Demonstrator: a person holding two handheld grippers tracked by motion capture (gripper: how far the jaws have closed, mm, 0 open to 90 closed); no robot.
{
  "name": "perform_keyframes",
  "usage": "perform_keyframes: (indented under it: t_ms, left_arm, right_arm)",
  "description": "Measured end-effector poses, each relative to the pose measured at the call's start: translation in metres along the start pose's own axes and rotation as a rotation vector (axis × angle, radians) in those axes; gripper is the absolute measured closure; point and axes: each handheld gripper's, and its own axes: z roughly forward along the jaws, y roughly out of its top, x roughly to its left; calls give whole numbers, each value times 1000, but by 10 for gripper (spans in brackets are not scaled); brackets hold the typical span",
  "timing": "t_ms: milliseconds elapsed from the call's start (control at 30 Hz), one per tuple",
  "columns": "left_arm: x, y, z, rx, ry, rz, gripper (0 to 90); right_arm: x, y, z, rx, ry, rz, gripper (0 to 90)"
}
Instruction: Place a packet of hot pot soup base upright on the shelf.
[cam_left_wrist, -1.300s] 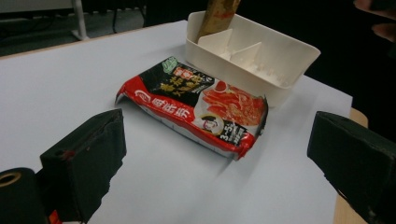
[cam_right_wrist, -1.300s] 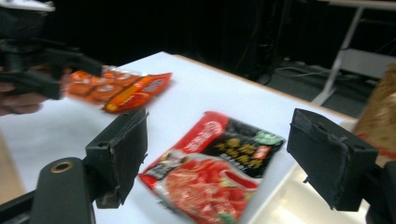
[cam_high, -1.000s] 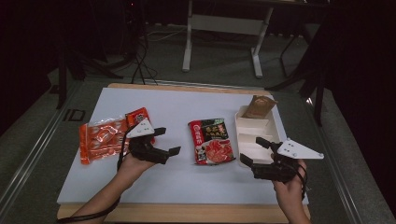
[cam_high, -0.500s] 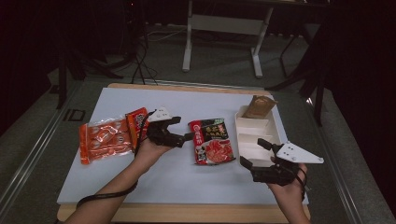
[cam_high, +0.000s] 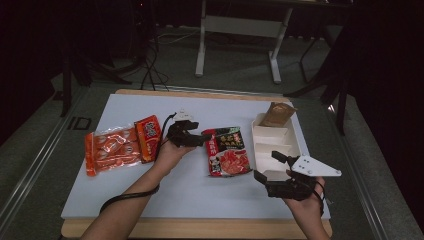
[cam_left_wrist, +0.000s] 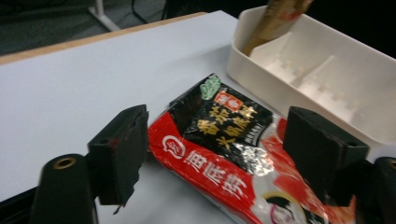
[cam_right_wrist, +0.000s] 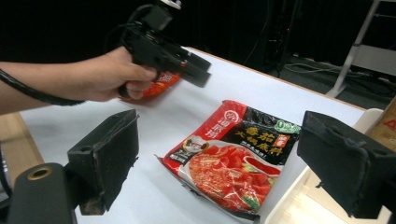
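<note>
at the far left of the white table (cam_high: 150, 200) lies an orange snack pack (cam_high: 111, 150), with a smaller red packet (cam_high: 147, 137) touching its right side. just right of them is the left gripper (cam_high: 204, 139), level and pointing right at the red and black soup base pouch (cam_high: 227, 150), which lies flat in the middle of the table. its jaws have just been closing but are not yet pressing: in the left gripper view the pouch (cam_left_wrist: 224, 154) corner sits between the two pads with gaps on both sides. right of the pouch is the white divided tray (cam_high: 275, 145), with a brown packet (cam_high: 276, 114) leaning in its far compartment. near right, the right gripper (cam_high: 267, 170) hovers with jaws wide apart, holding nothing.

i think the risk is that the flat, glossy pouch slips away. the jaws may catch only the thin edge, so it could slide out or get pushed toward the tray.
</note>
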Motion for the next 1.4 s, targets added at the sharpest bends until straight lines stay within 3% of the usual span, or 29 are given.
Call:
perform_keyframes:
  t_ms: [167,233,367,733,800,1133,1300,1333,1367,1400]
  left_arm:
    - [8,-2,16,26,12,-25,306]
    - [11,-3,23,42,7,-54,323]
    - [12,-4,33,64,23,-59,361]
    - [30,-9,55,102,111,-91,419]
    - [32,-11,57,99,110,-101,419]
    - [32,-19,74,198,67,-134,417]
    - [27,-19,75,221,65,-126,518]
    - [25,-18,75,231,66,-129,548]
    - [23,-17,76,244,60,-136,632]
    - [22,-17,76,250,69,-134,632]
  right_arm:
    - [3,0,2,5,10,-10,125]
    - [3,-1,2,4,11,-13,125]
    - [3,-1,2,8,12,-16,126]
    - [3,-4,5,15,9,-20,126]
    - [2,-5,5,18,6,-17,126]
    - [2,-6,7,33,17,-15,126]
    - [1,-7,8,35,14,-14,126]
    - [1,-7,9,38,16,-15,126]
    - [1,-6,9,39,13,-19,126]
    - [1,-6,9,39,13,-19,126]
